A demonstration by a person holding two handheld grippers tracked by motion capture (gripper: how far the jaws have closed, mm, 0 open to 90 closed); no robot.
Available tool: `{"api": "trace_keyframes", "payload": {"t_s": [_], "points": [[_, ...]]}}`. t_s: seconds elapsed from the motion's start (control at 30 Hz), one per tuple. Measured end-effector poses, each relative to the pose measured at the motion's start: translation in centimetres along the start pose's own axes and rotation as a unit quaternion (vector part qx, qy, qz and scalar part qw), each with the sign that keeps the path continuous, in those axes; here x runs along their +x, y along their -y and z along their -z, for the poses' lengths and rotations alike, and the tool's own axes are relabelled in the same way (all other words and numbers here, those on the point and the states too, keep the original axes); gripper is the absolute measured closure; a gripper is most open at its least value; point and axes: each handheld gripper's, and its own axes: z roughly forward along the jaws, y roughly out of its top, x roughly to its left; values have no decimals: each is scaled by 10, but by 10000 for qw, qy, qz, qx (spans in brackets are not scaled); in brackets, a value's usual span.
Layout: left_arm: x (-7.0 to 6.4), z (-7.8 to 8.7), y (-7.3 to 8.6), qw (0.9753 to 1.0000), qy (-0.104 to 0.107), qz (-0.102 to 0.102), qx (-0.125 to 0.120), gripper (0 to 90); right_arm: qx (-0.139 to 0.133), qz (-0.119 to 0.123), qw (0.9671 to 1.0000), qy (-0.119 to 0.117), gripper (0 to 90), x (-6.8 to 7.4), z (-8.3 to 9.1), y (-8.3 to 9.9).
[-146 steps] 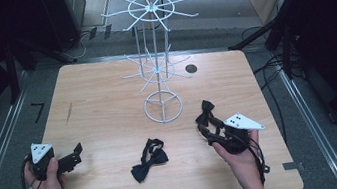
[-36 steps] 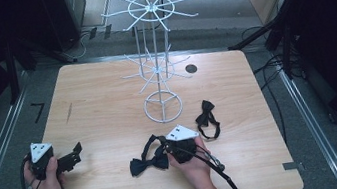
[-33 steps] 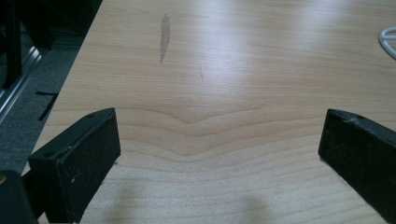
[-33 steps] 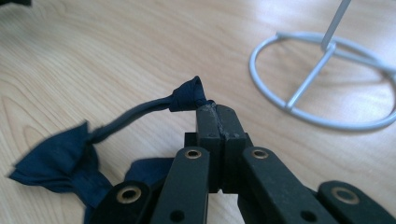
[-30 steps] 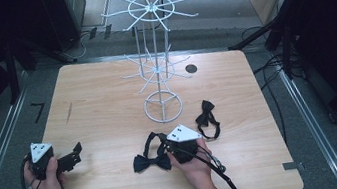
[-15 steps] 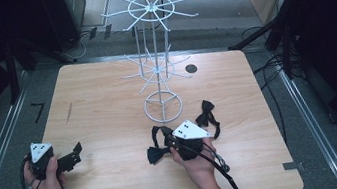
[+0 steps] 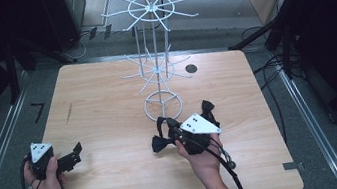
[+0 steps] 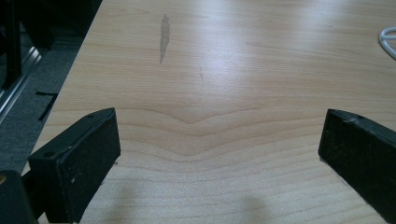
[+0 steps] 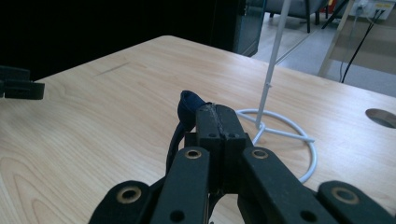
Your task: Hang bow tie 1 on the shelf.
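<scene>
Since the earliest frame the right gripper (image 7: 168, 131) had crossed from the lower right of the table to lower centre, and the black fabric bow tie (image 7: 159, 141) that had lain flat there had come up off the wood in its grip; half a second before, the tie hung a little lower and further left; the left gripper (image 7: 75, 153) had not shifted at all. In the right gripper view the jaws stood pressed together with dark cloth pinched between them, a fold of the tie (image 9: 189, 108) bulging out at their tip; in the high view the tie's strap looped up just in front of the round base of the white wire display stand (image 7: 163, 106), near it but apart. The left gripper rested at the lower left of the frame, its jaws wide apart over bare wood, holding nothing. A second black bow tie (image 7: 207, 110) lay right of the stand's base, partly behind the right gripper's grey plate. By my judgement the pick-up was done; hanging this tie on one of the stand's wire arms was left, and the second tie after it; no arm carried anything yet on the pale wooden table (image 7: 105, 89).
</scene>
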Motion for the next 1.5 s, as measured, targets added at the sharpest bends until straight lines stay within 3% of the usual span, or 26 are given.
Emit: {"api": "trace_keyframes", "payload": {"t_s": [0.63, 1.5], "points": [[0, 0, 0, 10000, 12, 18, 20, 0, -298, 17, 9994, 159, 900, -12, 16, -29], [1, 0, 0, 10000, 16, 18, 40, 0, -584, 40, 9979, 269, 900, -21, 25, -54]]}}
